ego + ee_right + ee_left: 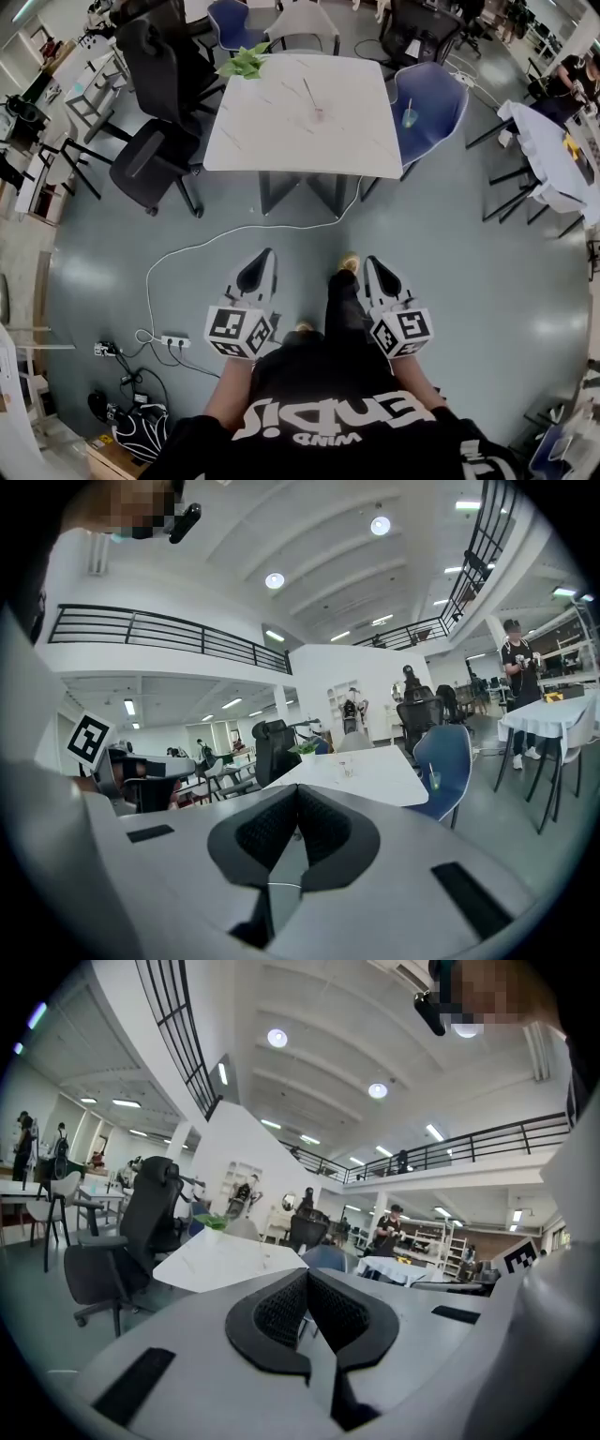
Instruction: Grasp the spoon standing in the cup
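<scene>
The grey floor fills most of my head view, and I am standing well back from the white table. A black office chair sits at the table's left edge and a blue chair at its right corner.

Down by my body, the left gripper and right gripper both point ahead toward the table and are well apart from it. Each gripper view shows the two black pads pressed together at the tips with nothing between them, so both claws are closed and empty.

A green plant lies at the table's far left corner. A small green cup stands on the blue chair's seat.

The clear cup stands near the middle of the table, toward its far side. The spoon stands in it, lower end down inside. Its long axis shows as a thin line slanting from the cup away from me and to my left. In the gripper views it is too small to read.
</scene>
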Tool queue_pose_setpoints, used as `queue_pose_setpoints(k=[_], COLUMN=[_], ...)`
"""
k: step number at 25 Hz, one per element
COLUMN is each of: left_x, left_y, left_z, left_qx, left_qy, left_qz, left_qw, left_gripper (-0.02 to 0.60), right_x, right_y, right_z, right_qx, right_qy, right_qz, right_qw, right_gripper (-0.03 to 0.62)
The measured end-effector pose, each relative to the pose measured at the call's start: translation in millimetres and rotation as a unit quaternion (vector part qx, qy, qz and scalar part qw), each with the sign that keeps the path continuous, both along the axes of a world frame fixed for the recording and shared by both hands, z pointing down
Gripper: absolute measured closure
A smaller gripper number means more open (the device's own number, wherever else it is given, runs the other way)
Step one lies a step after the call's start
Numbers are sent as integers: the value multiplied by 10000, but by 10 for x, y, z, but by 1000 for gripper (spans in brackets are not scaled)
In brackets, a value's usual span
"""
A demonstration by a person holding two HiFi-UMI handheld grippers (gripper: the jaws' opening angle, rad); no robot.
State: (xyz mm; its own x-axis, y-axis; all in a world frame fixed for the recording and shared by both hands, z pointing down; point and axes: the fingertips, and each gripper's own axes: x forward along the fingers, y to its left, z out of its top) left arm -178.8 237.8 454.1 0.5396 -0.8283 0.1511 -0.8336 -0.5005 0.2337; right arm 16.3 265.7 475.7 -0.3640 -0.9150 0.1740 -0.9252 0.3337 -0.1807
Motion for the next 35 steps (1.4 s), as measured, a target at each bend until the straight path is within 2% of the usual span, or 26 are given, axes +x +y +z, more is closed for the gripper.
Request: queue_pose_setpoints(k=[16, 35], left_x=[258, 459], left_y=[-1046, -2323], left_z=[-20, -192], left_qx=[76, -30], left_qy=[-41, -117], left_qz=[39, -187], left_qw=[10000, 9998], left_gripper=[568, 568], right_x=[238, 345], right_y=[-1092, -2537], right_z=[-87, -162], right_qx=[175, 46], right_qy=[-67, -222], right_qz=[61, -287], right_qw=[9998, 9993], right_gripper=[582, 582])
